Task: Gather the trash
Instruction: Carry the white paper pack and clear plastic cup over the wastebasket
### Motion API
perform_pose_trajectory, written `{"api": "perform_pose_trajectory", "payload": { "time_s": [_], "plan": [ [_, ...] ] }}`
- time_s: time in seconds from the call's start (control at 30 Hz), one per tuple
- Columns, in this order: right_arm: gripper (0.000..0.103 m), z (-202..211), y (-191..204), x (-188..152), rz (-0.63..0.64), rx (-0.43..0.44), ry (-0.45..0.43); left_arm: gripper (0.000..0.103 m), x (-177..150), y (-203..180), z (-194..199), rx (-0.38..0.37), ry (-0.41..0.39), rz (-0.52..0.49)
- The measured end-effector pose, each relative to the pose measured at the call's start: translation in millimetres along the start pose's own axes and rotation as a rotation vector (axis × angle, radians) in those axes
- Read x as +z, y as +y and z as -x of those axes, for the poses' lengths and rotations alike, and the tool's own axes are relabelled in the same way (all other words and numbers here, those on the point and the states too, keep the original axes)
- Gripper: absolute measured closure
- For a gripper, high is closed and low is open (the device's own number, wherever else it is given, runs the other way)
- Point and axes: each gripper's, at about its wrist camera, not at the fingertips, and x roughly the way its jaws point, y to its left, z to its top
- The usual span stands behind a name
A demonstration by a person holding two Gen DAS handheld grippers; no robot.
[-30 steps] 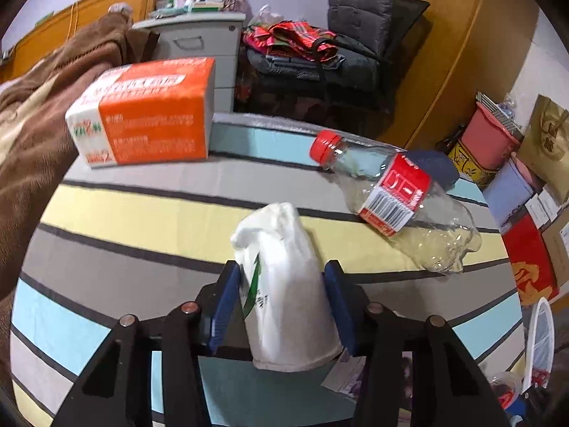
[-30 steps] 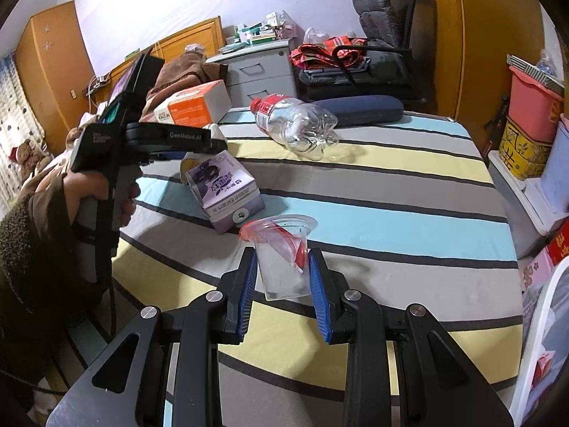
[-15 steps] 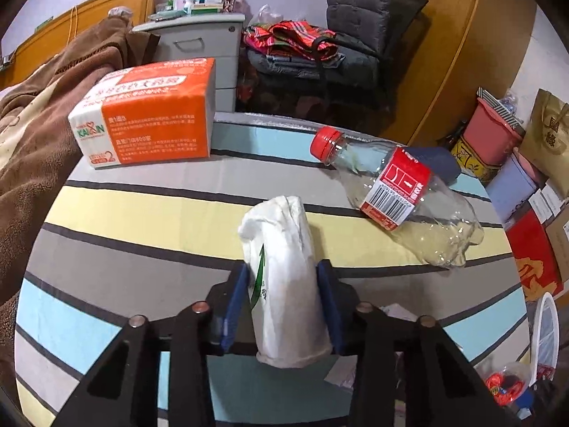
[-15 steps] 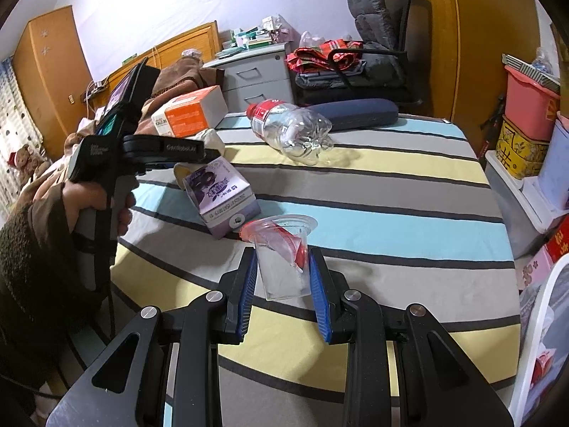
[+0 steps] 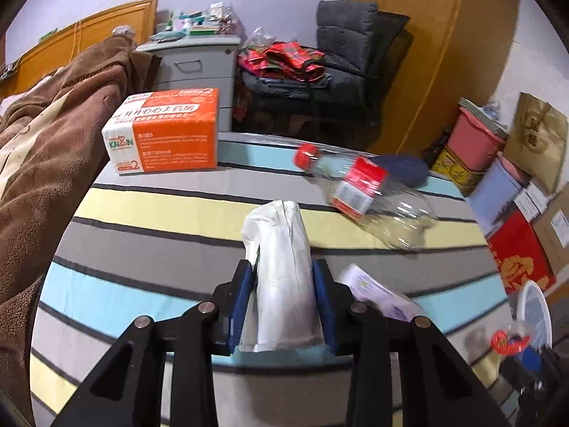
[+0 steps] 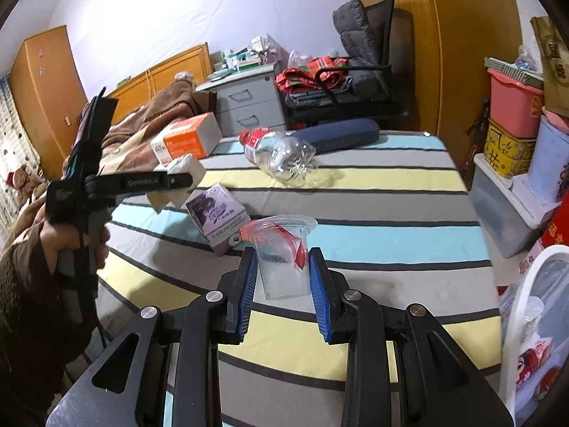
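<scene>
Right gripper (image 6: 282,274) clamps a clear plastic cup (image 6: 284,254) with a peeled red foil lid, blue pads pressed on both cup walls; cup interior looks mostly empty, a dark smear low inside, contents unclear. Left gripper (image 5: 283,297) holds a crumpled white paper bag (image 5: 281,277) squeezed upright between its pads; in the right wrist view the same bag (image 6: 183,174) sticks out past the left gripper's tip, lifted off the striped bedsheet (image 6: 373,220). Taking the bedsheet as landmark: a purple carton box (image 6: 218,219) lies on it just left of the cup, a crushed clear plastic bottle with red cap and red label (image 6: 279,156) lies toward its far edge, an orange-and-white cardboard box (image 5: 163,131) sits at its far left corner beside the brown blanket (image 5: 42,163), and a dark blue cushion (image 6: 343,135) rests behind the bottle. Off the sheet's right edge stands a white mesh bin (image 6: 533,323) with some wrappers inside, partly out of frame.
</scene>
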Motion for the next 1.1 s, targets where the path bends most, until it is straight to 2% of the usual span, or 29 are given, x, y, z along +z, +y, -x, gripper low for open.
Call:
{"api": "perform_pose_trajectory", "payload": {
  "time_s": [0.13,0.4,0.83,1.1],
  "plan": [
    [0.072,12,-6,1,-0.016,-0.014,-0.029,0.066,-11,-24,23,-0.013,-0.035,-0.059],
    [0.072,42,-23,1,-0.050,-0.059,-0.091,0.066,-28,-75,62,-0.101,-0.080,-0.156],
    [0.072,89,-62,-14,-0.119,-0.159,-0.165,0.066,-54,-157,99,-0.233,-0.114,-0.285],
    [0.072,114,-88,-25,-0.162,-0.241,-0.184,0.066,-71,-210,107,-0.318,-0.114,-0.363]
  ]
}}
